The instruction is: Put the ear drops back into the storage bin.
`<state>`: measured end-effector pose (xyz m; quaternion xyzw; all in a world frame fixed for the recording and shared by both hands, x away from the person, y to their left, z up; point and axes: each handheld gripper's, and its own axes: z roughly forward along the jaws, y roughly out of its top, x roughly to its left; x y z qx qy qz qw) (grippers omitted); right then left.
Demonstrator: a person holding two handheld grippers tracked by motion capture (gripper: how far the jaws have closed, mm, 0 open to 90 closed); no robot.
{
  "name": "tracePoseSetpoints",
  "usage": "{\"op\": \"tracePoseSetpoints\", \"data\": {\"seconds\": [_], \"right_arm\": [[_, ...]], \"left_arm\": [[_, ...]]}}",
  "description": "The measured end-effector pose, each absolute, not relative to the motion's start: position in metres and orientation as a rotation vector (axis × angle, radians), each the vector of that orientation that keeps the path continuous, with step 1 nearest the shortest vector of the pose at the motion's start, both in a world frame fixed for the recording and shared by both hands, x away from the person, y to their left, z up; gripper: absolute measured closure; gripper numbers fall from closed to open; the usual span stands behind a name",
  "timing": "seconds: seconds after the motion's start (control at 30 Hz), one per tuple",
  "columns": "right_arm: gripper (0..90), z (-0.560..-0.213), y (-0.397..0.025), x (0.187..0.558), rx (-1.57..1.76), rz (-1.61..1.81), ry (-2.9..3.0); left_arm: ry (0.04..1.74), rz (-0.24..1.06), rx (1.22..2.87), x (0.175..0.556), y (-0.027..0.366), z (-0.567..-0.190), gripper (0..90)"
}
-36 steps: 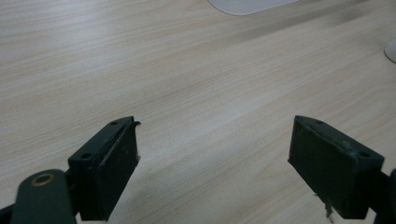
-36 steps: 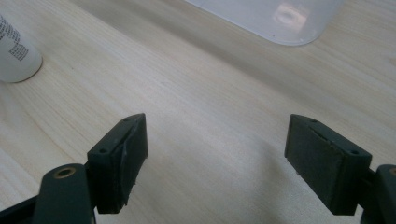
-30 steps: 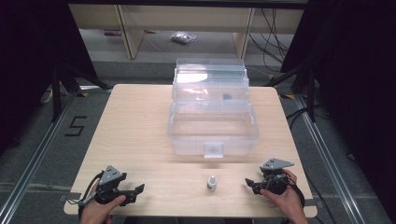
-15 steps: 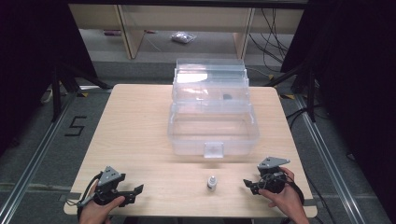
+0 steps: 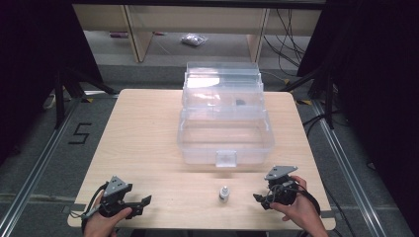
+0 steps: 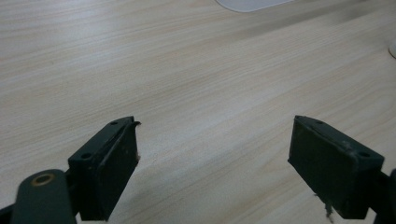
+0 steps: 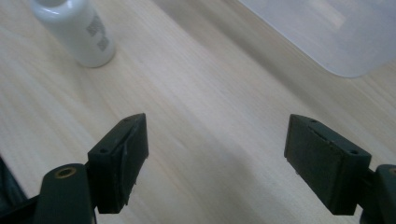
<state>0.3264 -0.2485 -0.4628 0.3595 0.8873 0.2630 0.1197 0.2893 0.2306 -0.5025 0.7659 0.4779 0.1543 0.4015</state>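
The small white bottle (image 5: pixel 224 193) (upright, low centre of frame) should be approached squarely by the right tool (image 5: pixel 260 199), jaws spread wide; left tool (image 5: pixel 143 202) likewise wide, empty.

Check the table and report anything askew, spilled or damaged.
Nothing stands out. The small white bottle stands upright on the table, nothing spilled, and the clear plastic box sits square.

High view: above, facing forward-down over table (image 5: pixel 148 128). Tool views: close, low over tabletop; right shares bottle (image 7: pixel 77 32).
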Motion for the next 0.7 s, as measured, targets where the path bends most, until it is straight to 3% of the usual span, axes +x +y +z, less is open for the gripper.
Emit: {"op": "tracePoseSetpoints", "data": {"seconds": [0.7], "right_arm": [[24.6,-0.445,-0.189,0.323,0.704,0.714,2.748]], "left_arm": [[1.205,0.399,1.939,0.291,0.229,-0.504,15.1]]}}
